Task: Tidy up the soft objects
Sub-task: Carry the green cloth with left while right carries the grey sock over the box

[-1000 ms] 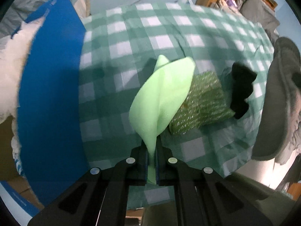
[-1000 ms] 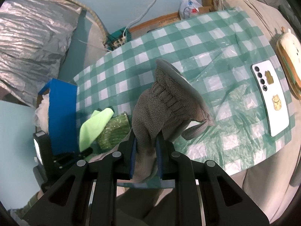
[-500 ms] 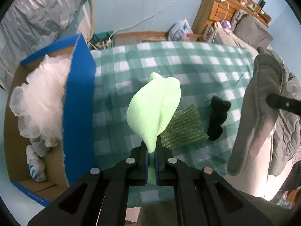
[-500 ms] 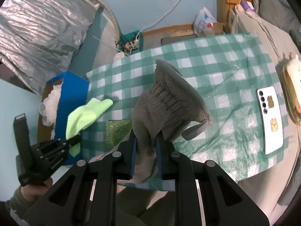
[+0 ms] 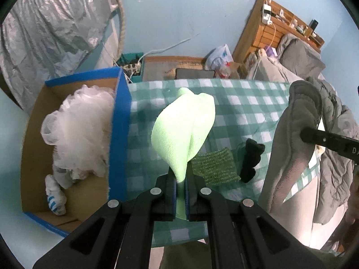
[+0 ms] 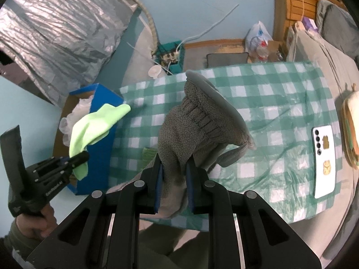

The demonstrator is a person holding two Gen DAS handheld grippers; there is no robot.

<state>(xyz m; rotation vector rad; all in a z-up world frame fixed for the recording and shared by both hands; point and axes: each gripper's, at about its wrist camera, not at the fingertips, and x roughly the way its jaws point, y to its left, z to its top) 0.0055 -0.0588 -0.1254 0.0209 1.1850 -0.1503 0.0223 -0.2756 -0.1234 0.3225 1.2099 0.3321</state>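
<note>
Left wrist view: jaws clenched on green cloth [image 5: 182,130] above table edge, beside blue box [image 5: 120,134].

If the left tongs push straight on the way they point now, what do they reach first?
Likely the checked tablecloth just right of the blue box; the held green cloth would touch first. Depth is unclear.

Green cloth [image 5: 182,132] (pinched) above tablecloth [image 5: 242,109]
</note>
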